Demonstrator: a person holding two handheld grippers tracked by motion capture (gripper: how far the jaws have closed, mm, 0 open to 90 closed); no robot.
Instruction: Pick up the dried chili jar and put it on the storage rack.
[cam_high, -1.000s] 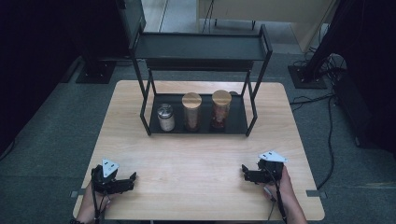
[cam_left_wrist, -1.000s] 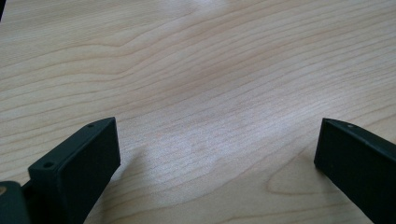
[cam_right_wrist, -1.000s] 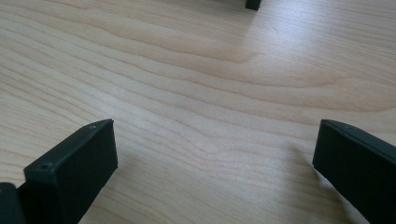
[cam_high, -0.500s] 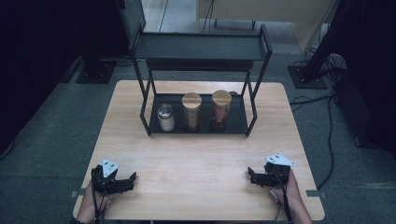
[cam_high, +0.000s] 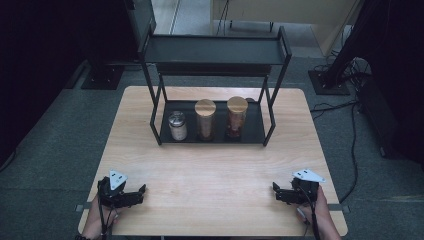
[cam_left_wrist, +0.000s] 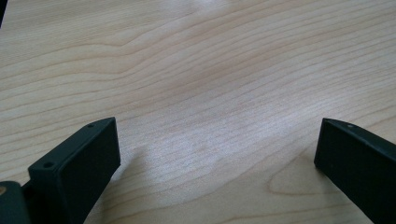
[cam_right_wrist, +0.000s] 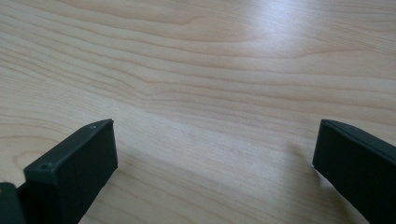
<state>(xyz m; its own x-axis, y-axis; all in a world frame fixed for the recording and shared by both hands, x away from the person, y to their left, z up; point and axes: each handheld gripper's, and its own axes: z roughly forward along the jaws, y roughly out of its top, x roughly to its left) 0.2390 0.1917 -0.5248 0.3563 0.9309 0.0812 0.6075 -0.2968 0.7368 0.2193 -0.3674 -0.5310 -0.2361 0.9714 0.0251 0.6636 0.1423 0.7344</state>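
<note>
Across from both grippers, well beyond their open jaws, one wooden table (cam_high: 215, 175) carries one black two-tier rack (cam_high: 215, 90), whose lower tray holds three jars in a row: one short metal-lidded glass jar (cam_high: 177, 125) and two taller wooden-lidded jars, one (cam_high: 205, 119) in the middle and another (cam_high: 237, 116) nearest the right gripper's side. Within the last second the right gripper (cam_high: 276, 193) has drawn back toward the near table edge, matching the left gripper (cam_high: 141, 192), which has stayed put. I judge this a rest pose, no reach begun. Both sets of jaws stand wide apart, empty, over bare wood.
</note>
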